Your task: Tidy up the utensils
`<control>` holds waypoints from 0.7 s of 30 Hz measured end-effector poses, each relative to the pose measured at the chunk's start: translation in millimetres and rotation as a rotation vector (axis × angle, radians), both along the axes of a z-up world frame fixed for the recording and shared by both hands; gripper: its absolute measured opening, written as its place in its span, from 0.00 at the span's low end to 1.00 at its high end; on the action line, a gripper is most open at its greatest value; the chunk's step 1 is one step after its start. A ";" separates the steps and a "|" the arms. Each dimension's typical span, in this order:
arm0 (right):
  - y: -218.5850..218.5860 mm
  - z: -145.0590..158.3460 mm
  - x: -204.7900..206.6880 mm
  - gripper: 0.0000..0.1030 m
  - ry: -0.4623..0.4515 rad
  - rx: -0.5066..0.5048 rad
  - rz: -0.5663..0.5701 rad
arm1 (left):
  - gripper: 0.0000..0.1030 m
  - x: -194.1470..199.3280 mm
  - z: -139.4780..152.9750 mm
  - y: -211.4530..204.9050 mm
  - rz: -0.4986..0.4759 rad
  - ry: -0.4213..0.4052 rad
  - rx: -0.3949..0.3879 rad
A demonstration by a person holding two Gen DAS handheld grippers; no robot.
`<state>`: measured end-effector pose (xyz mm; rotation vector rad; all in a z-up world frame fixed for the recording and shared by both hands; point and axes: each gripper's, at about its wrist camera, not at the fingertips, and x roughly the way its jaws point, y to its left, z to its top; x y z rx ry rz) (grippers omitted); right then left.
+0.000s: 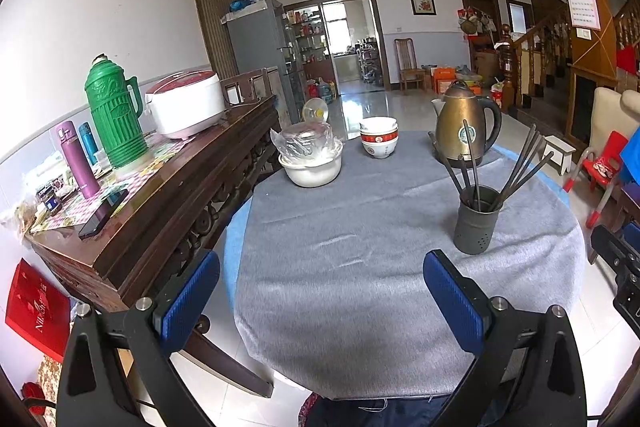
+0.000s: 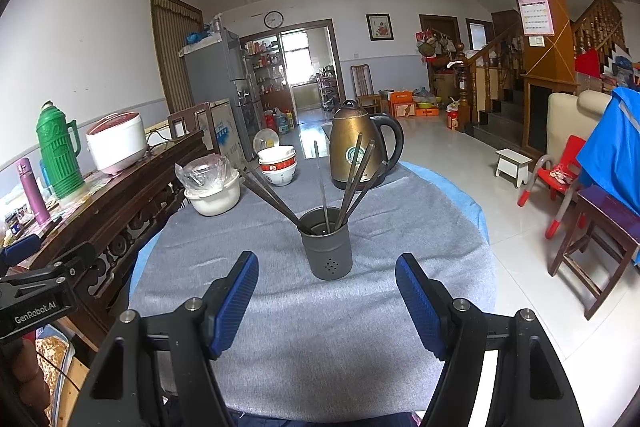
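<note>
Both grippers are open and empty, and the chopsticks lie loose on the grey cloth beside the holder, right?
Not quite. The chopsticks stand inside the holder, as the right wrist view shows. Left gripper and right gripper are open and empty.

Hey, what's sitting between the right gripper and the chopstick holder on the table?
Nothing: in the right wrist view only bare grey tablecloth separates the right gripper from the chopstick holder.

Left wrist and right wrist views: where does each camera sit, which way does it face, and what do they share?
Left wrist: behind the open left claw, facing across the grey round table; the right claw's edge shows.
Right wrist: behind the open right claw, aimed at the chopstick holder; the left claw shows.
Shared: holder, kettle, stacked bowls, sideboard.
</note>
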<state>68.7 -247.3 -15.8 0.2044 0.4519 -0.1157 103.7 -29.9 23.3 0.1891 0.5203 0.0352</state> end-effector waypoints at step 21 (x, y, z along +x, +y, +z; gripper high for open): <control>0.9 2.6 -0.5 0.73 -0.003 -0.004 0.003 | 0.98 -1.3 -2.8 2.1 0.006 0.005 -0.010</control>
